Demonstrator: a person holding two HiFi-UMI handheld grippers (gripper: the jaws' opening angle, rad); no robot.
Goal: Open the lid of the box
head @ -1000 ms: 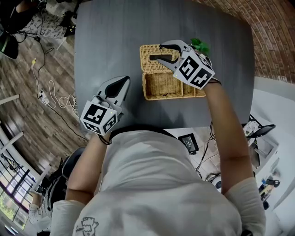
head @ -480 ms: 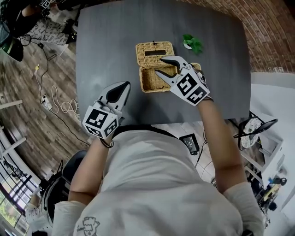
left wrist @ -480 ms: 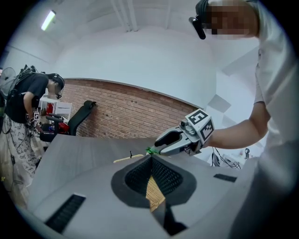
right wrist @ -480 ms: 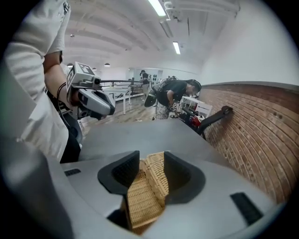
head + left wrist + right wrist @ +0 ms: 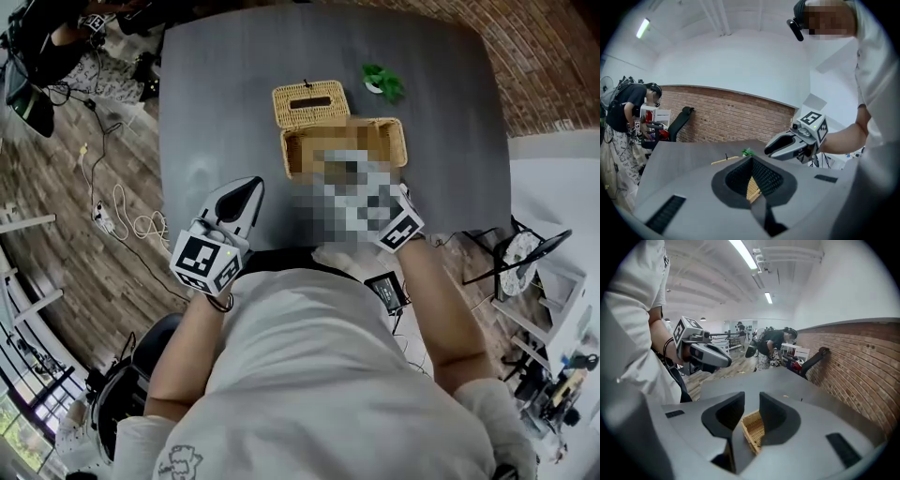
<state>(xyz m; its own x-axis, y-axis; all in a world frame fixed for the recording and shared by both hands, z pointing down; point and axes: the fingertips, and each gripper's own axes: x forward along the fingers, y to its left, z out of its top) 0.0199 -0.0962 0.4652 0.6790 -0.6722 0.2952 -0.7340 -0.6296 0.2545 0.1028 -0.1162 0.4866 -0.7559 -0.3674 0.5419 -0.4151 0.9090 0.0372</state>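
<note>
As the lid (image 5: 310, 103) lay off the box (image 5: 292, 155), my right gripper (image 5: 751, 404), jaws closing on nothing, should back away gently; my left gripper (image 5: 248, 186) was shut.

the box (image 5: 292, 155) and its lid (image 5: 310, 103) are woven wicker, coarse, ribbed and matt. the desk (image 5: 216, 103) is dark grey, matt and smooth, with a faint streaky grain. the left gripper (image 5: 251, 183) has a smooth, slightly glossy pale plastic shell; its pads (image 5: 766, 177) are black and finely ridged like mesh. the floor (image 5: 66, 216) is worn wooden planking, the wall (image 5: 736, 117) rough red brick, the person's shirt (image 5: 309, 375) soft light cloth.
</note>
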